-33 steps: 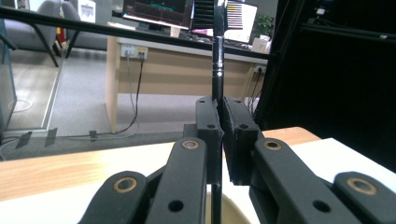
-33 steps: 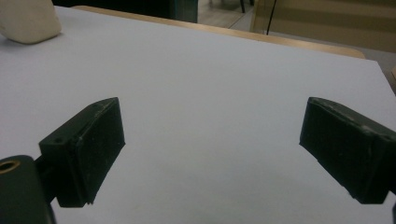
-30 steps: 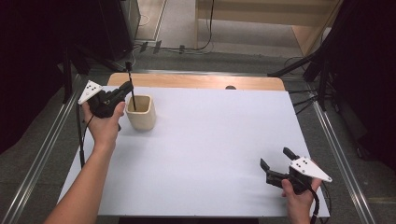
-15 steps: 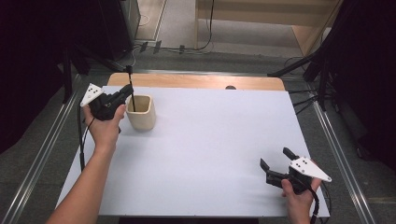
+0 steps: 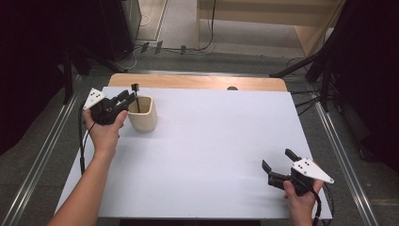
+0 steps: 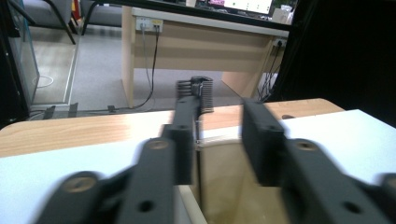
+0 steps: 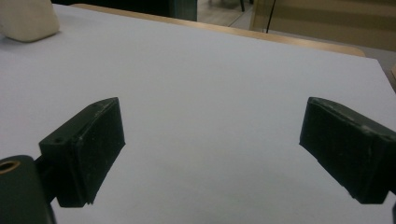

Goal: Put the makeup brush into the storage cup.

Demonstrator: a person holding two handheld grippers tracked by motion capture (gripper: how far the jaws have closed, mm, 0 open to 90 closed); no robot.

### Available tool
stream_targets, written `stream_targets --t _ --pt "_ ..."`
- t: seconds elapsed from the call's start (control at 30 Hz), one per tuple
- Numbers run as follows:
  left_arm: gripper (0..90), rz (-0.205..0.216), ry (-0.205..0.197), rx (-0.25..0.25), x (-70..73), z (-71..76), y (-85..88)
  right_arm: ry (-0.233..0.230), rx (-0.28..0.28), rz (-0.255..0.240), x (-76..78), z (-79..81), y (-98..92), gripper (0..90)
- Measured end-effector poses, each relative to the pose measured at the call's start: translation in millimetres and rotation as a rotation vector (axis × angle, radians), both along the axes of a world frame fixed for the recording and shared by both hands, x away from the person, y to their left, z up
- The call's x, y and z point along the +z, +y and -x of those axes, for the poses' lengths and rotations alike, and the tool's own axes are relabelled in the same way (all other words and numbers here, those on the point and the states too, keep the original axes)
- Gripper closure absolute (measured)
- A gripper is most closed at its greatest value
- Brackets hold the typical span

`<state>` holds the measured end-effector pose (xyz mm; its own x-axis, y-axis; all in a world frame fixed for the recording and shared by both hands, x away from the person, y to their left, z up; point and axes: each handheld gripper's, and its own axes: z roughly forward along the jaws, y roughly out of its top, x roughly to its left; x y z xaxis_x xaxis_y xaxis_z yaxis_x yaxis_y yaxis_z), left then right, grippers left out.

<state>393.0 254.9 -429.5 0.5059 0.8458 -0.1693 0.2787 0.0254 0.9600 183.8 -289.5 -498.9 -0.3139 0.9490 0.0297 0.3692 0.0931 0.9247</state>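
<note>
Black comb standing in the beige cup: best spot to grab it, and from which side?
Probably the toothed head of the black comb, the part that sticks up above the rim of the beige cup. Come from above, tongs either side of its flat faces: it stands near upright against the cup's left wall, its lower handle sunk inside.

Cup (image 5: 142, 114) wall hiding comb (image 5: 135, 87) lower part; left gripper (image 6: 217, 135) jaws blurring up close; cup rim (image 6: 219, 142) running off bottom edge.
</note>
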Motion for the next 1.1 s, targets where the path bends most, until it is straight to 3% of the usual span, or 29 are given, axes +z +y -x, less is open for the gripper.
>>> stream_targets --t 0.07,0.1,0.2,0.27,0.33,0.43,0.73,1.1 --pt "43.2 0.015 0.011 -0.021 2.4 2.3 1.3 0.001 -0.001 -0.002 0.0 0.1 -0.1 7.2" --pt "34.8 -0.019 0.011 -0.021 5.5 6.1 0.6 0.000 -0.001 0.000 0.0 0.1 -0.1 7.2" --pt "26.2 -0.033 0.019 -0.028 7.7 10.0 -0.2 0.000 0.000 -0.001 0.0 0.0 0.0 7.2" --pt "11.7 -0.020 0.033 -0.082 8.6 12.3 1.4 -0.002 0.001 0.001 0.0 -0.1 0.2 7.2" --pt "0.0 -0.027 0.018 -0.128 9.2 16.2 3.1 -0.002 0.001 0.000 0.0 -0.1 0.3 7.2" --pt "0.0 -0.048 0.014 -0.107 11.3 21.6 4.0 -0.002 0.002 0.000 0.1 0.1 0.2 7.2" --pt "0.0 -0.062 0.006 -0.104 11.7 35.4 11.4 -0.001 0.001 0.000 -0.2 -0.3 0.8 7.2" --pt "0.0 -0.052 0.000 -0.101 4.7 54.3 18.0 0.000 0.004 0.000 -0.4 -0.5 1.9 7.2"
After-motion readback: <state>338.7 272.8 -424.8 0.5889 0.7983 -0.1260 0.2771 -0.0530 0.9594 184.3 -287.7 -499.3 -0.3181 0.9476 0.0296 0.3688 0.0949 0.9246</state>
